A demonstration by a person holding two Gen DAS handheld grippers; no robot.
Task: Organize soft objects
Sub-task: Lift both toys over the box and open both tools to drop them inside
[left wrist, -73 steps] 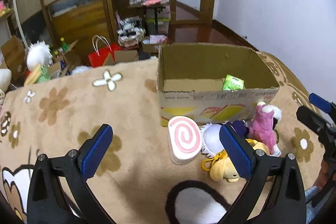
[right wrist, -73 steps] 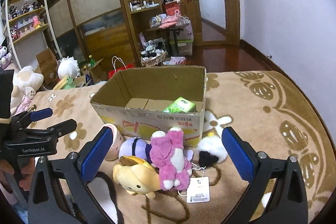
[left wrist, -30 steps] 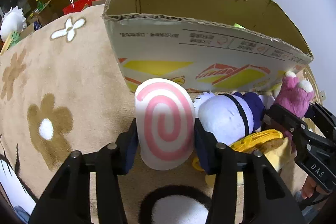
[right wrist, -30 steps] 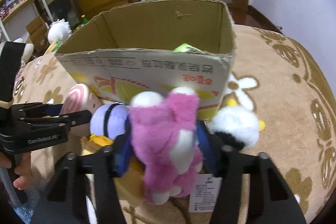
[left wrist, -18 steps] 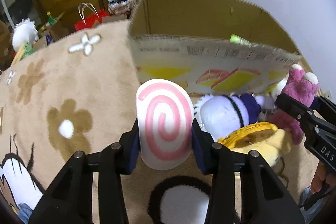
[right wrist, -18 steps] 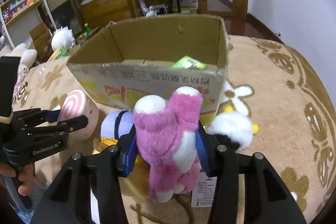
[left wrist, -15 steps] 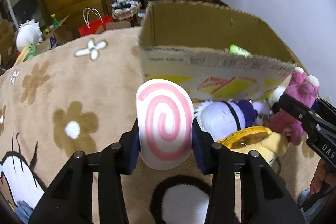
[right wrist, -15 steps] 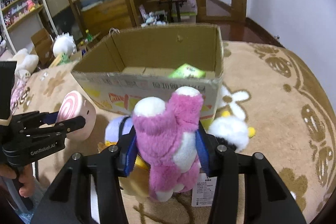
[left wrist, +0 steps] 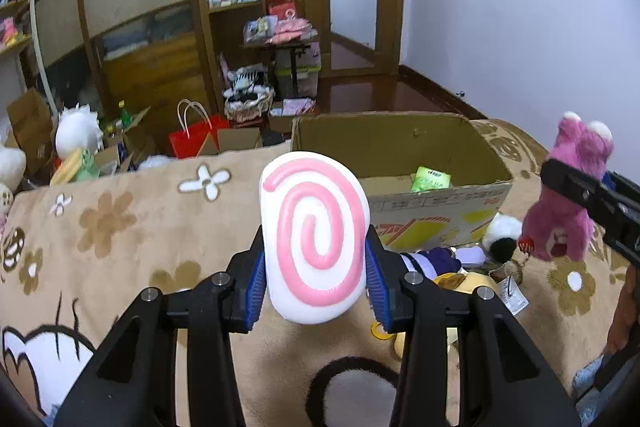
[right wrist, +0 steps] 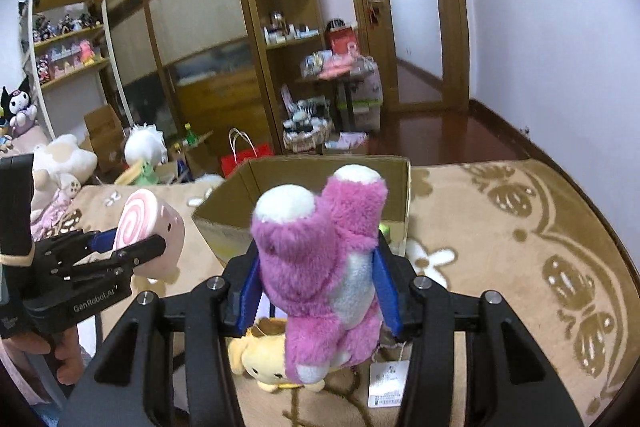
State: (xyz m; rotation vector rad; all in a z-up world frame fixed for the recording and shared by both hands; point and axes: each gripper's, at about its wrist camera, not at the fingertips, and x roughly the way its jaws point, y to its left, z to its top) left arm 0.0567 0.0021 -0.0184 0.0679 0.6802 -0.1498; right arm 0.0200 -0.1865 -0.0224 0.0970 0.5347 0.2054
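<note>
My left gripper [left wrist: 315, 281] is shut on a white plush with a pink spiral [left wrist: 314, 235] and holds it above the rug, in front of the open cardboard box [left wrist: 440, 203]. It also shows in the right wrist view [right wrist: 148, 231]. My right gripper [right wrist: 318, 291] is shut on a pink plush bear [right wrist: 324, 267], lifted above the rug before the box [right wrist: 224, 211]. The bear also hangs at the right of the left wrist view [left wrist: 568, 203]. A green packet [left wrist: 431, 179] lies in the box.
A purple-and-white plush [left wrist: 432, 259], a yellow plush [right wrist: 260, 359], a white-and-black plush [left wrist: 502, 237] and a paper tag [right wrist: 388, 385] lie on the beige flower rug [left wrist: 120, 227] by the box. Shelves, a red bag [left wrist: 192, 141] and clutter stand behind.
Both grippers have risen well above the rug with their plush toys. The box now sits lower and farther away in both views, with its inside visible.
</note>
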